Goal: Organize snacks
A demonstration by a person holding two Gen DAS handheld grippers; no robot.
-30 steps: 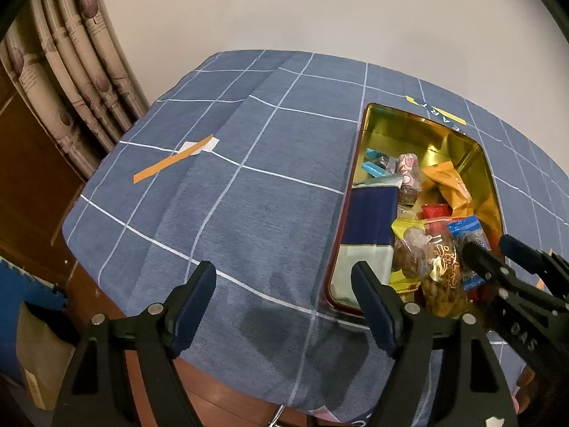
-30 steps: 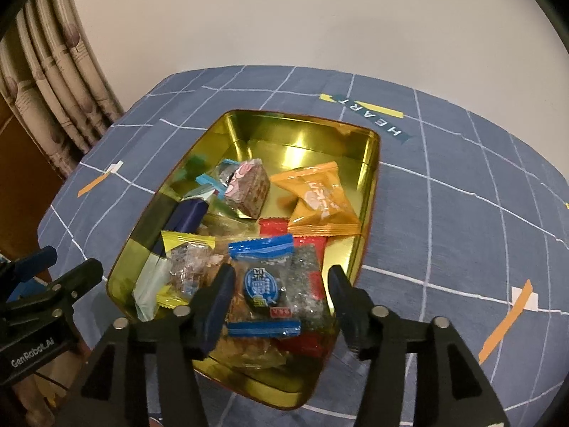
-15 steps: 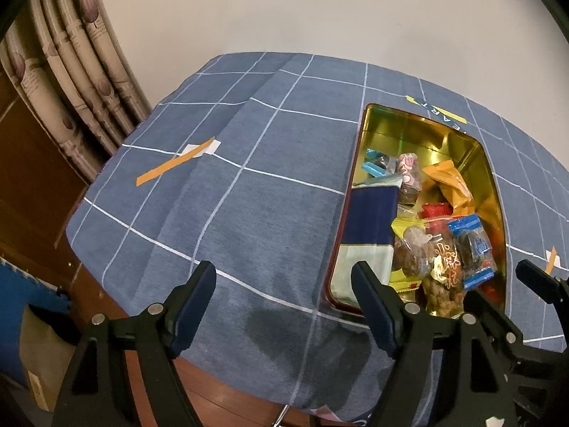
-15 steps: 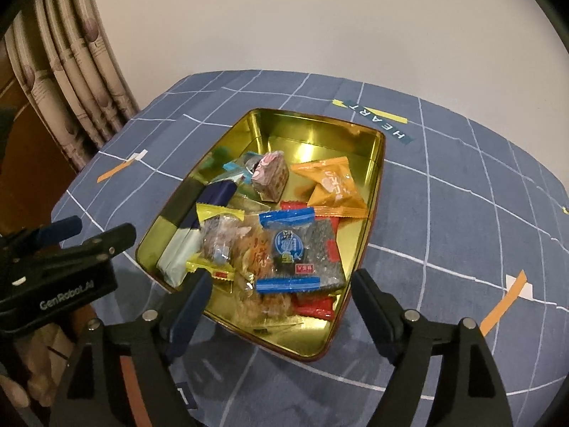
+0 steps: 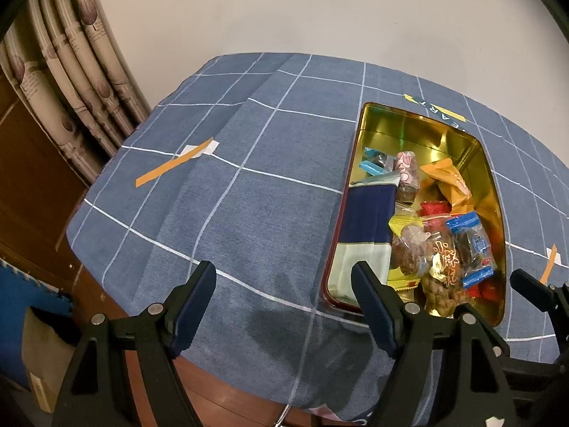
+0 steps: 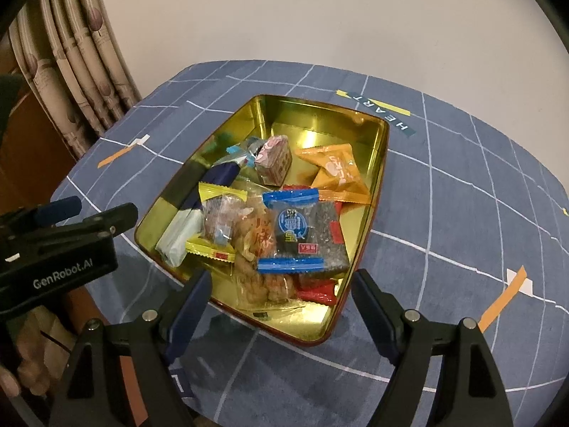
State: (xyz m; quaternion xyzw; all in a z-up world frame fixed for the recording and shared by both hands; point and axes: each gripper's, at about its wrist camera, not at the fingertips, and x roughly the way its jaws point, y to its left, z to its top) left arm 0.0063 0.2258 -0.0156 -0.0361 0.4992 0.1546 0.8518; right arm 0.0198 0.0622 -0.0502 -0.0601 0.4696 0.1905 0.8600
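Blue checked cloth (image 6: 444,213) covers the table in front of a plain wall, and every snack you can see already lies inside the gold tin (image 6: 370,135). Your right gripper (image 6: 281,306) hangs over the tin's near end with its jaws spread wide and nothing between them; the blue-edged seaweed packet (image 6: 302,231) lies straight ahead at twelve o'clock, on top of the heap, its long axis running roughly from six to twelve in that view. The tin itself runs lengthwise from about seven to one. Your left gripper (image 5: 284,306), also open and empty, sits over bare cloth with the tin off at two o'clock, so the right hand is clearly the nearer one. No loose snack shows on the cloth, so sorting looks nearly done.
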